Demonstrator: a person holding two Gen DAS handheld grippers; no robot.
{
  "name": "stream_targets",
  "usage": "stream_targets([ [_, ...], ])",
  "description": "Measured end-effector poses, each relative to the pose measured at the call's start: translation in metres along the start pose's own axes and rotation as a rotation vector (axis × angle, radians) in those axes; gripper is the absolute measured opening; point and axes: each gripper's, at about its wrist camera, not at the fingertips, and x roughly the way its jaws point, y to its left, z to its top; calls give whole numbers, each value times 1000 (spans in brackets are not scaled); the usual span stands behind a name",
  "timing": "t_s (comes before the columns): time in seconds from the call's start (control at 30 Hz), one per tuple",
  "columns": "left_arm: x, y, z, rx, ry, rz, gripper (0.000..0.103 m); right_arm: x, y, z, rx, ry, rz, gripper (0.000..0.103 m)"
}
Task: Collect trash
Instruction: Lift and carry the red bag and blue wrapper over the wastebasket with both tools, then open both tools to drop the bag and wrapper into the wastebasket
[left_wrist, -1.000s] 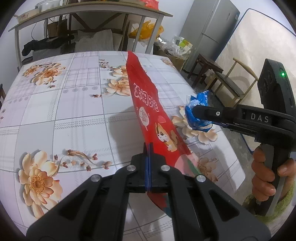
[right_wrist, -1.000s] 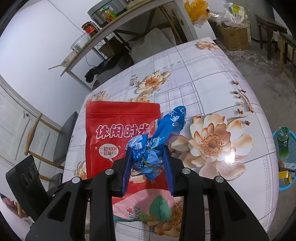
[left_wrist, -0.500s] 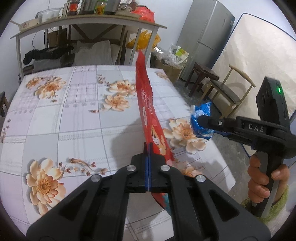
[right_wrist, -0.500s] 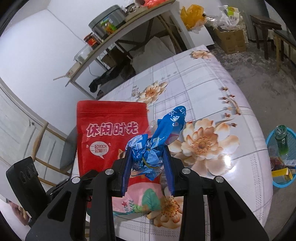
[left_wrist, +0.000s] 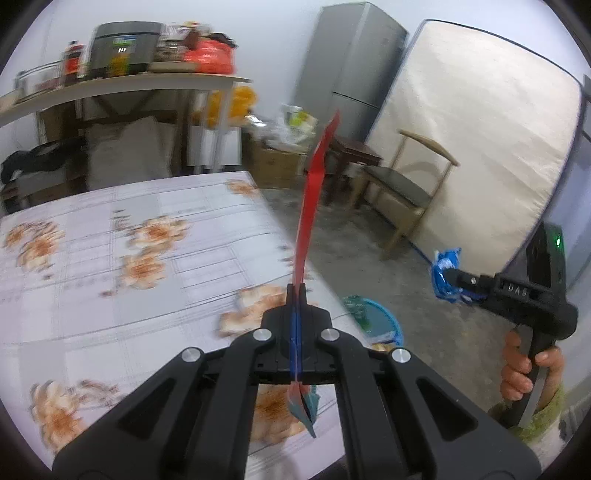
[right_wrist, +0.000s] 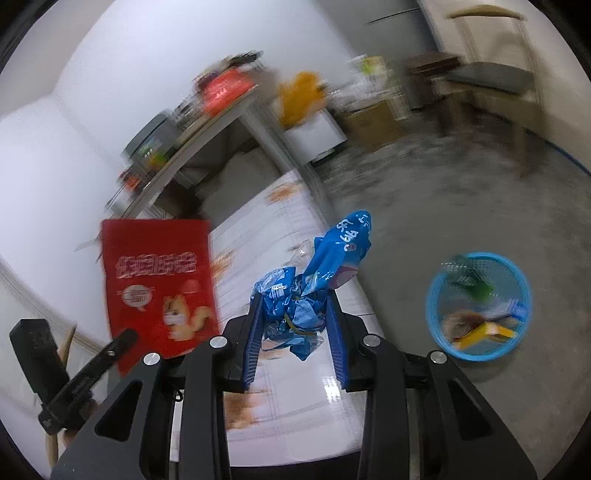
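Letters "DAS" mark the right hand-held gripper (left_wrist: 448, 275) clamping a blue wrapper (left_wrist: 445, 271).

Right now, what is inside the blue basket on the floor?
The blue basket holds a green item, a yellow package, something brown and a blue-white wrapper. Blur hides what they are, and anything beneath them is covered.

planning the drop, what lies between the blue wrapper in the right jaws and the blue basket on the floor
Only the table edge and bare grey floor separate the blue wrapper from the blue basket; the right wrist view shows it.
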Motion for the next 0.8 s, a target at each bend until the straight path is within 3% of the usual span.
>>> stream_targets([
  [0.17, 48, -43, 14, 53, 94, -102, 0, -22, -81, -11, 154, -21, -102, 32],
  [0.37, 108, -94, 11, 168, 212, -134, 0, -11, -144, -36, 293, 18, -147, 32],
  [0.8, 289, -227, -27, 650, 499, -130, 0, 23, -222, -76, 480, 80, -144, 32],
])
